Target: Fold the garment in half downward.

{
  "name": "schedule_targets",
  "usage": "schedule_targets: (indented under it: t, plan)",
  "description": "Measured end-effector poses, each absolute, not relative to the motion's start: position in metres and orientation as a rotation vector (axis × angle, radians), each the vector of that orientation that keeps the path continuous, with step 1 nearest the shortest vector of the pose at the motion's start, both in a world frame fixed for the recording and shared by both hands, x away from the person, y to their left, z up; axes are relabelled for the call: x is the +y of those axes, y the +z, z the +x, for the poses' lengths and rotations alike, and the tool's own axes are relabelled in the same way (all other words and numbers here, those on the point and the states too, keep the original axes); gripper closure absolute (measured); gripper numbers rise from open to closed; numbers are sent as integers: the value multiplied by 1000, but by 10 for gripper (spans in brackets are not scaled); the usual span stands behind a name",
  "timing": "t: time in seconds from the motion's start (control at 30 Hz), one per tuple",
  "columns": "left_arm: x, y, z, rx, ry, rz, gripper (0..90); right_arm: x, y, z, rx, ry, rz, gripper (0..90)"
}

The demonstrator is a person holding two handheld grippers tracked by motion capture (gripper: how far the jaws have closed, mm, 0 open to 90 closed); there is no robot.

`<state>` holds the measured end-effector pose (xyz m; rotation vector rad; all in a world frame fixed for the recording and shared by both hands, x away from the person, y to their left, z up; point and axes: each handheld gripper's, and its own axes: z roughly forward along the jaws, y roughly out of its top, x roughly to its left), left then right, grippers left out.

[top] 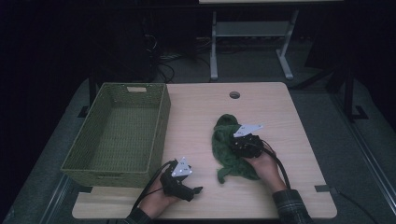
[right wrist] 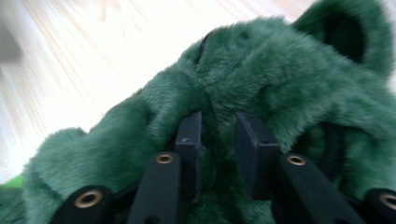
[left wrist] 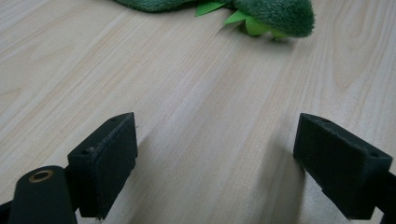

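So, in the high view your right gripper (top: 240,141) sat on the green plush toy (top: 229,148), which lay on the wooden table (top: 201,112) a bit right of centre, well apart from the green woven basket (top: 119,133) at the table's left side. Your right hand (top: 264,164) came in from the bottom edge w/ the cable trailing behind it. Your left gripper (top: 196,190) rested near the front edge of the table, just beside the basket's front corner, pointing toward the toy but not touching it.

Next, in the left gripper view the two black jaws stood wide apart w/ nothing between them, only bare table (left wrist: 196,116). One end of the plush toy (left wrist: 275,14), w/ some light green bits under it, lay farther off at the top of the frame.

Finally, in the right gripper view the jaws were pushed into the toy's fur (right wrist: 280,79), approx. a narrow gap left between them, and a fold of green plush filled that gap. The pads (right wrist: 190,135) pressed on the fold from both sides, so your right gripper had a hold on the toy. The table (right wrist: 93,51) showed blurred at the upper left.
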<state>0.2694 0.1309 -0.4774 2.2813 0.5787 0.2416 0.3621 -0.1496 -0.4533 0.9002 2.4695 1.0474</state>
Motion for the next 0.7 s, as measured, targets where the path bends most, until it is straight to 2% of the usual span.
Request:
schedule_targets:
  t: [0.33,0.7]
  plan:
    - [131,-477,269,579,241,2281,128,-193,-427,349,2390,1185,973,640]
    - [131,-477,269,579,241,2281,128,-246,-430,300,2394,1164,1029,617]
